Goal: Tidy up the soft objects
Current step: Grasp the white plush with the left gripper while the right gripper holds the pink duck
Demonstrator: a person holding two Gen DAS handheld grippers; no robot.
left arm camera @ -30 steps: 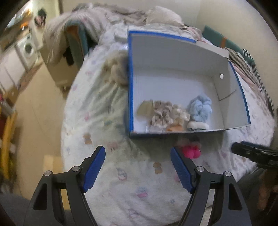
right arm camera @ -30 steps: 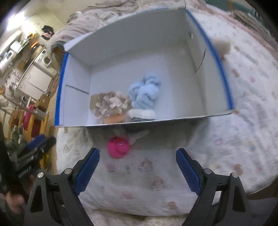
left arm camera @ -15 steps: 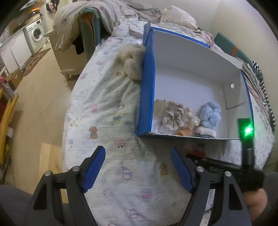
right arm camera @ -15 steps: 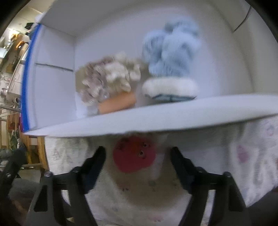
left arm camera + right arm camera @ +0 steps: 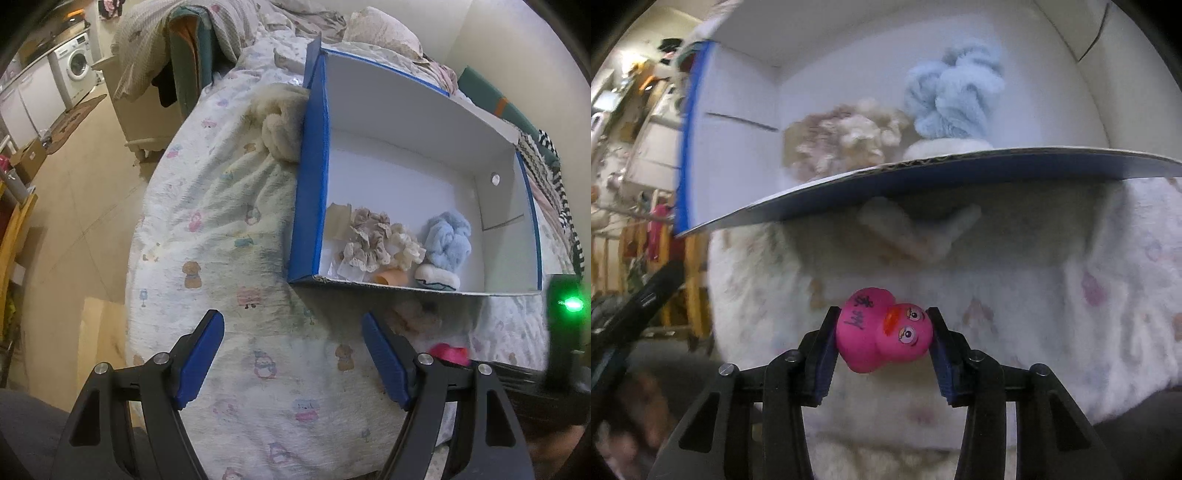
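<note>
Right wrist view: right gripper (image 5: 883,332) clamped on a pink rubber duck (image 5: 882,330), one pad on each side, duck lifted off the printed bedsheet (image 5: 1089,314) just below the front wall of the box (image 5: 960,173). Duck lies on its side, long axis running pad to pad; head at the right pad, face with eyes and orange beak turned toward the camera and slightly down, body at the left pad. Black handwriting on the body, not readable. Left wrist view shows only a pink sliver of the duck (image 5: 448,352), mostly hidden behind the left tool's right finger; right tool there is a dark blur with a green light at the frame edge.

Left gripper (image 5: 293,356) has its blue pads wide apart, nothing between them, hovering over the sheet near the box's front left corner.

Inside the white, blue-edged box, against the front wall: beige scrunchie (image 5: 367,240), cream scrunchie (image 5: 406,251), light blue fluffy item (image 5: 448,240), white fuzzy piece (image 5: 437,277), a small orange item (image 5: 389,277) partly cut off by the wall. Cream plush (image 5: 280,125) sits outside, touching the box's left wall. A pale soft item (image 5: 916,229) in front of the box is shadowed and blurred, can't identify it.
</note>
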